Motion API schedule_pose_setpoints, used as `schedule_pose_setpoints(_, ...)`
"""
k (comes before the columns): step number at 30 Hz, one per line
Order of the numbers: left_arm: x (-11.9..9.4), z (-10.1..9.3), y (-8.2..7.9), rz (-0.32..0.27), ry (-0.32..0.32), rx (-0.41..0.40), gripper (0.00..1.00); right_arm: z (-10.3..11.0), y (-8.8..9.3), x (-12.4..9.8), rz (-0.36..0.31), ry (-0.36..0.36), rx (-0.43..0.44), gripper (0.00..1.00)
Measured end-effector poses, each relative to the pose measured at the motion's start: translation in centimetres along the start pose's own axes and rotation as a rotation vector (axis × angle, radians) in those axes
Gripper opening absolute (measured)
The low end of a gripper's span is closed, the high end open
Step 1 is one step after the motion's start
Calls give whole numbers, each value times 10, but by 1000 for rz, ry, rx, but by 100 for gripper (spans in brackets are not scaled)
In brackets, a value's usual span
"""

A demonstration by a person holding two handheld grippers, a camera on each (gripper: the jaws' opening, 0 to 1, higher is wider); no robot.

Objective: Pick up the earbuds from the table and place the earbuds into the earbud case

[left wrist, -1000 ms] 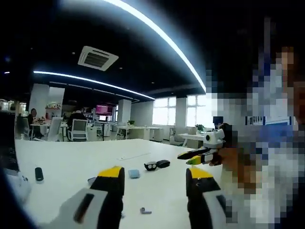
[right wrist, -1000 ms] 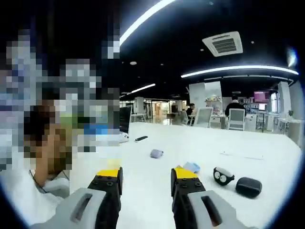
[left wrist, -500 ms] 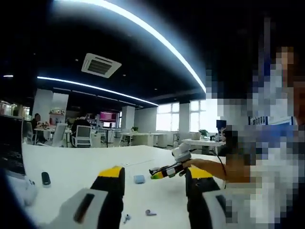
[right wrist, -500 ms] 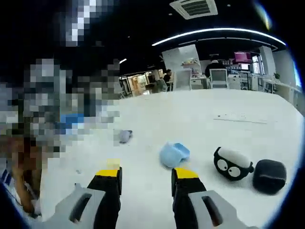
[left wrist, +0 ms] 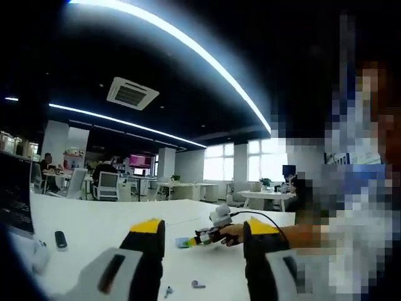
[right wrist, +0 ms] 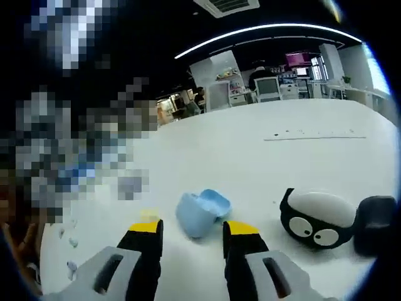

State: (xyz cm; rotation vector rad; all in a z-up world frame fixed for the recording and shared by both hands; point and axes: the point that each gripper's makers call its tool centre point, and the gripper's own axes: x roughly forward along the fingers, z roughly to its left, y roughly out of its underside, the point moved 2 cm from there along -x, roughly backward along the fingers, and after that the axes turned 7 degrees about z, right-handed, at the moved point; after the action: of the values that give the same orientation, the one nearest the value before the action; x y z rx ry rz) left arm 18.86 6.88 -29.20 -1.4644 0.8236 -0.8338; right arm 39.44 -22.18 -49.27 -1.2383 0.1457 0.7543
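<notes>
Right gripper view is showing the right gripper (right wrist: 185, 233) hanging wide and holding nothing, its yellow tips flanking a light-blue earbud case (right wrist: 200, 212) lying with its lid open on the white table (right wrist: 250, 157). Two earbuds (left wrist: 198, 285) are lying on the table before the left gripper (left wrist: 203, 231), whose jaws are standing wide.

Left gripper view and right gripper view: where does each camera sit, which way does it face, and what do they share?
Left gripper view: rides the left tool, jaws apart, facing across the white table toward the right tool and the person's hand.
Right gripper view: rides the right tool, jaws apart, looking down at the open blue earbud case; black-and-white case beside it.
Shared: the table and blue earbud case.
</notes>
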Motion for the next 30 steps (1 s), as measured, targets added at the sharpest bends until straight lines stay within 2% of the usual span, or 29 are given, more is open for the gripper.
schedule_pose_setpoints(4, 2, -3, 0, 8, -5, 31, 51, 2, 0, 0, -17, -3, 8, 35)
schedule_pose_setpoints(10, 3, -6, -1, 0, 13, 28, 51, 5, 1, 3, -48, -43, 28, 27)
schedule_pose_setpoints(15, 2, -2, 0, 2, 6, 25, 50, 11, 1, 9, -48, -102, 17, 15)
schedule_pose_setpoints(17, 2, -1, -1, 0, 7, 22, 50, 9, 3, 11, -42, -114, 14, 2)
schedule_pose_setpoints(18, 1, 0, -1, -1, 6, 22, 50, 8, 2, 11, -57, -118, 30, 1)
schedule_pose_setpoints(21, -1, 2, -1, -2, 1, 24, 50, 6, 4, 10, -54, -113, 44, 1)
schedule_pose_setpoints(23, -1, 2, -2, -4, 1, 24, 50, 8, 5, 8, -40, -105, 15, 9)
schedule_pose_setpoints(24, -1, 2, -2, -5, 1, 25, 50, 6, 3, 7, -36, -74, 3, 14)
schedule_pose_setpoints(25, -1, 1, -2, -6, 0, 26, 50, 4, -2, 5, -42, -51, -10, 18)
schedule_pose_setpoints(27, 0, 1, -1, -4, 2, 25, 50, 3, -16, 0, -64, -30, -28, 17)
schedule_pose_setpoints(28, 0, 0, -1, -3, 3, 26, 50, 0, -23, -1, -64, -6, -21, 17)
schedule_pose_setpoints(30, 1, -1, 0, -2, 7, 29, 50, -9, -37, -2, -41, 64, -71, 16)
